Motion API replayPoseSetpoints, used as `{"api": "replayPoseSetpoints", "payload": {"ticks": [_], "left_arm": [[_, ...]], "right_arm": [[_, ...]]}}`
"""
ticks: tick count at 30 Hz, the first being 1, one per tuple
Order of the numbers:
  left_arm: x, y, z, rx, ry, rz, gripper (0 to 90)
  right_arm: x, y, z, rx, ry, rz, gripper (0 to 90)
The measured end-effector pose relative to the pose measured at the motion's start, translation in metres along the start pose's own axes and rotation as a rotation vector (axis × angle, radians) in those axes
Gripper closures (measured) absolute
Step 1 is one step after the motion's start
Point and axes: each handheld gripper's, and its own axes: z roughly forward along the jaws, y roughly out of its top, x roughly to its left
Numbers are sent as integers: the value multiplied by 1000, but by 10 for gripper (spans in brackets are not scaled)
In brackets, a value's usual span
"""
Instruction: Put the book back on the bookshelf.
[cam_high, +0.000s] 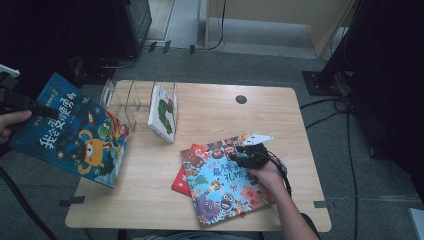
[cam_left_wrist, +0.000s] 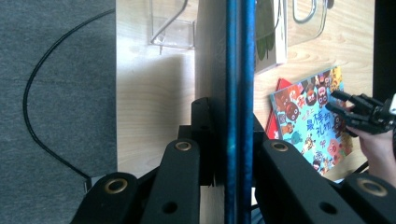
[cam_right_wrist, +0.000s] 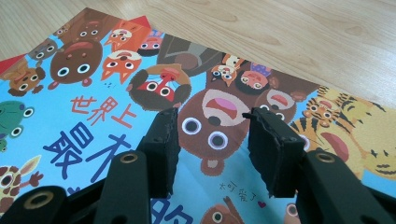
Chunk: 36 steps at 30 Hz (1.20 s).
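Left gripper was clamped on the edge of the dark blue picture book; in the left gripper view the book's blue edge ran straight up between the two black jaws, both pressed against it. In the high view the book was held off the left edge of the wooden table, cover facing the camera, tilted – its lower right corner overhung the table's left side; the left hand showed at the frame's left border.

Right gripper rested over the light blue animal picture book, which lay flat on the table near the front right; jaws stood apart, nothing between them but the cover below – the right gripper view showed the printed bear face in the gap; whether the tips touched the cover could not be told. The right hand lay over that book's right half.

A red book lay under the light blue one, its left edge and upper corner sticking out; a white book with a green caterpillar stood leaning in the clear acrylic book rack at the table's back left, well apart from the flat pair; the rack's other slots were to its left.
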Motion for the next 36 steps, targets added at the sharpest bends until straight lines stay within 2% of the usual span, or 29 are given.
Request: {"api": "replayPoseSetpoints", "payload": {"ticks": [6, 13, 15, 16, 24, 30, 36], "left_arm": [[-5, 13, -2, -14, 13, 1, 826], [-12, 32, 7, -16, 15, 1, 830], [-16, 40, 9, -10, 28, 29, 829], [-17, 43, 10, -13, 32, 26, 829], [-15, 66, 22, -11, 59, 15, 829], [-9, 81, 28, -17, 50, 9, 830], [-11, 95, 35, -27, 43, 12, 829]], "right_arm": [[0, -1, -1, -3, 0, -2, 535], [4, -2, -5, 2, 9, 4, 537], [6, -2, -7, -5, 12, -7, 535], [8, -3, -7, -17, 9, -9, 535], [12, -7, -10, -26, 2, -26, 531], [14, -12, -12, -15, -1, -33, 533], [15, -18, -16, -10, -14, -36, 532]]}}
